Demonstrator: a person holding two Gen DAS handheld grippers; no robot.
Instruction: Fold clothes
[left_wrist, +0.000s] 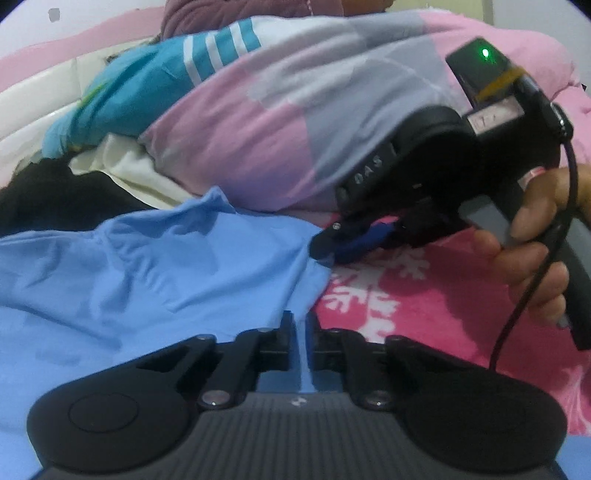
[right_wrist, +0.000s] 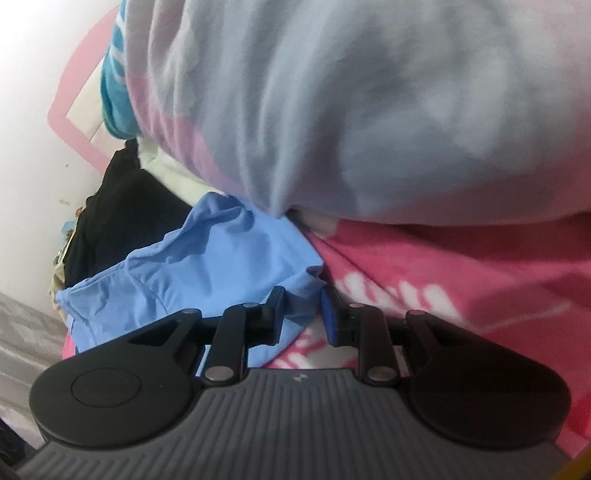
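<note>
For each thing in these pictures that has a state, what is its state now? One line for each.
Blue garment: crumpled, spread on the pink blanket, not yet folded.
Left claw: shut on the blue garment's edge.
Right claw: around the garment's corner; whether it grips, I cannot tell.
Green light on the right claw's unit: lit.
Pink and grey pillow: lying behind the garment.

Both wrist views look steeply down, close past their jaws; shared ahead: blue garment (left_wrist: 147, 266) and pink-grey duvet (right_wrist: 369, 110).
</note>
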